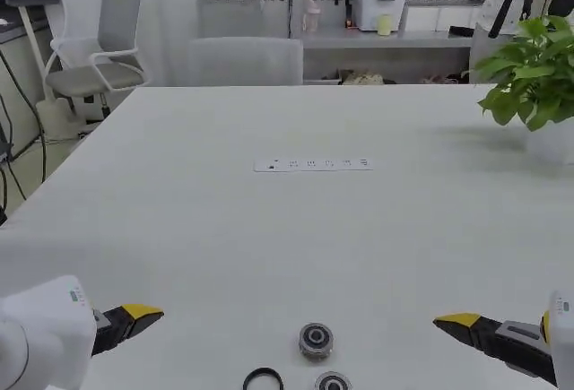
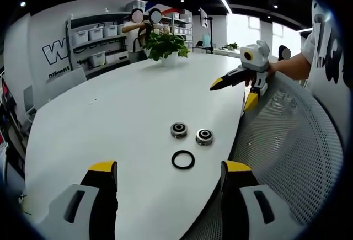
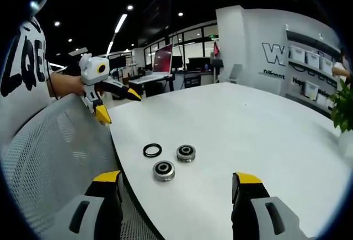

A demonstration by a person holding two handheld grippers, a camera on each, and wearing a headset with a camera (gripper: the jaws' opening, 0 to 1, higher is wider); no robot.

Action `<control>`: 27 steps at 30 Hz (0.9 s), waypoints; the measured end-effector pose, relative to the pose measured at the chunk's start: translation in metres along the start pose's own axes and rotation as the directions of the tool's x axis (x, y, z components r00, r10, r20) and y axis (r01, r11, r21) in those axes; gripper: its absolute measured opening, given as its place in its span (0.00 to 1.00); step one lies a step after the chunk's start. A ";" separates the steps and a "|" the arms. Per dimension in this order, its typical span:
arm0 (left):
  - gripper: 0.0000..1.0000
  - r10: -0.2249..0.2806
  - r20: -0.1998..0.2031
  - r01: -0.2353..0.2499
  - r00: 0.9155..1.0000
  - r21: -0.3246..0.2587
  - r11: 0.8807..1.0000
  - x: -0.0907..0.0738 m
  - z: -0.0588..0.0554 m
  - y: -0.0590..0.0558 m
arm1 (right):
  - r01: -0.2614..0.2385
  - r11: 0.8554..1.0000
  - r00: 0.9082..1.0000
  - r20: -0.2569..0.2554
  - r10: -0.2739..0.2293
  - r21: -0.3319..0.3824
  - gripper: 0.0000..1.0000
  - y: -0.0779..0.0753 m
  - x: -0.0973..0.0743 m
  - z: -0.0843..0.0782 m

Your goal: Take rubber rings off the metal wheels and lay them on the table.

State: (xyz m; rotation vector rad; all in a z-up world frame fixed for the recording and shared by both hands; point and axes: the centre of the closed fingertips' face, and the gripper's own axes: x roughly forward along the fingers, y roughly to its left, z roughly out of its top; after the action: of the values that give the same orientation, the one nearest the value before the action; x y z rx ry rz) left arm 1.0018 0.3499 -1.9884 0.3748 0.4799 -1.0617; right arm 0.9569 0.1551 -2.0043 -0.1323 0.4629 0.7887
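Observation:
Two small metal wheels (image 1: 316,340) (image 1: 333,381) sit close together near the front edge of the white table (image 1: 287,229). A loose black rubber ring (image 1: 263,379) lies flat just left of them. In the left gripper view the wheels (image 2: 178,130) (image 2: 204,136) and the ring (image 2: 182,159) lie ahead of my left gripper (image 2: 170,169), which is open and holds nothing. My right gripper (image 3: 177,177) is open too, with a wheel (image 3: 164,170), the other wheel (image 3: 186,153) and the ring (image 3: 152,150) in front of it. In the head view the left gripper (image 1: 134,316) and the right gripper (image 1: 459,323) flank the parts.
A flush socket strip (image 1: 311,164) is set into the table's middle. A potted plant (image 1: 529,67) stands at the far right. Office chairs (image 1: 99,49) stand beyond the far edge. A grey mesh chair back (image 2: 287,140) sits at the near edge.

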 end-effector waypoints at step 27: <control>0.74 0.016 -0.001 -0.016 1.000 0.008 1.000 -0.001 0.000 0.002 | 0.023 1.000 1.000 -0.003 -0.023 -0.007 0.80 -0.004 -0.001 0.000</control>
State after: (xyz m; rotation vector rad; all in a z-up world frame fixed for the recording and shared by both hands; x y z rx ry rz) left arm 1.0036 0.3515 -1.9873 0.3856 0.4737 -1.0485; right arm 0.9586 0.1513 -2.0041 -0.1452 0.4608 0.7679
